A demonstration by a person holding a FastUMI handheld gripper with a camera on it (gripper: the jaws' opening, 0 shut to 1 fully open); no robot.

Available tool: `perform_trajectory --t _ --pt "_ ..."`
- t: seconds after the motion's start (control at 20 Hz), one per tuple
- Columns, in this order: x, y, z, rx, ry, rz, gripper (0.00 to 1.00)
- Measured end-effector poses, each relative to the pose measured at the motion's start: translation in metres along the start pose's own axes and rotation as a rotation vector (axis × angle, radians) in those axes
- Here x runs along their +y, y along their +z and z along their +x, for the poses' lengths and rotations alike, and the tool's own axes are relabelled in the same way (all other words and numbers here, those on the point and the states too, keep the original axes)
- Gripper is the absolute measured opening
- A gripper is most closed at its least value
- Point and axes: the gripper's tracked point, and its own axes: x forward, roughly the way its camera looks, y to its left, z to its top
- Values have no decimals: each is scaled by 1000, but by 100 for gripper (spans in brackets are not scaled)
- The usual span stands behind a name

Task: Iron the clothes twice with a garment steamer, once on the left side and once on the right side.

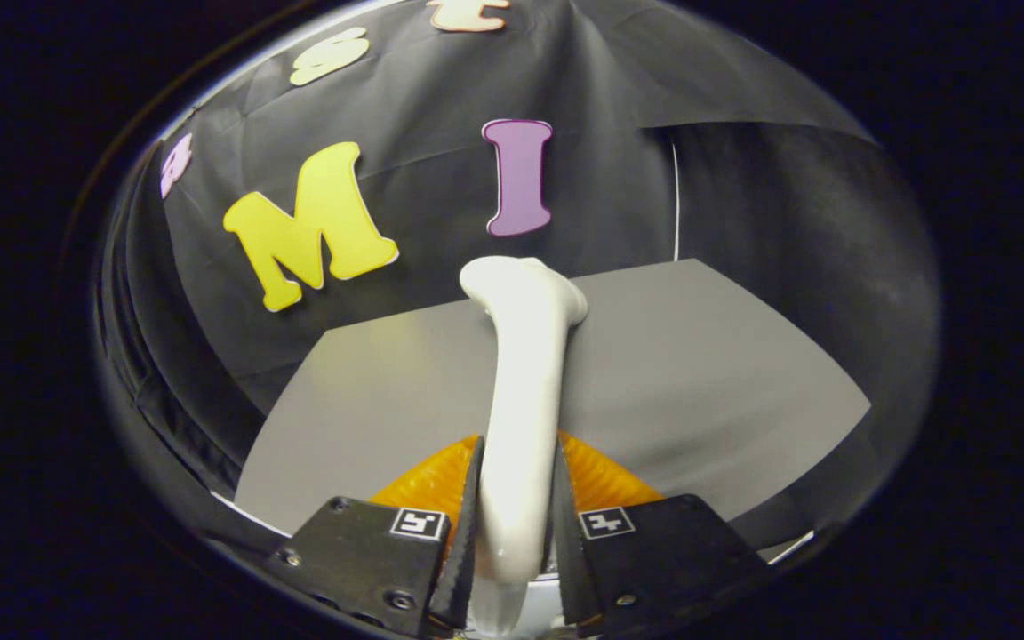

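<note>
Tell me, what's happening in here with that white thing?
A hand-held claw is shut on the handle of a white garment steamer; both fingers press on its sides. The steamer sticks out ahead of the fingers, its head raised over a grey table. Something orange and ribbed lies just beneath the handle, by the fingers; I can't tell what it is. No steaming can be seen at this moment.

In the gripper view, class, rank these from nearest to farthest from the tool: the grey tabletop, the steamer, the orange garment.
1. Steamer: clamped between the tool's fingers.
2. Orange garment: directly beneath, just ahead of the fingers.
3. Grey tabletop: spreading beyond the garment towards the wall.
</note>
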Motion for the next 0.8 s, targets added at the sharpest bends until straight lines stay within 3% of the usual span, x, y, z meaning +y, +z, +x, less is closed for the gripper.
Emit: perform_trajectory --t 0.15,0.4,0.8 --pt "-2 3 -4 -53 -53 8 33" --pt "29 3 -30 -131 -9 31 31" --pt "108 8 -115 -344 36 23 31"
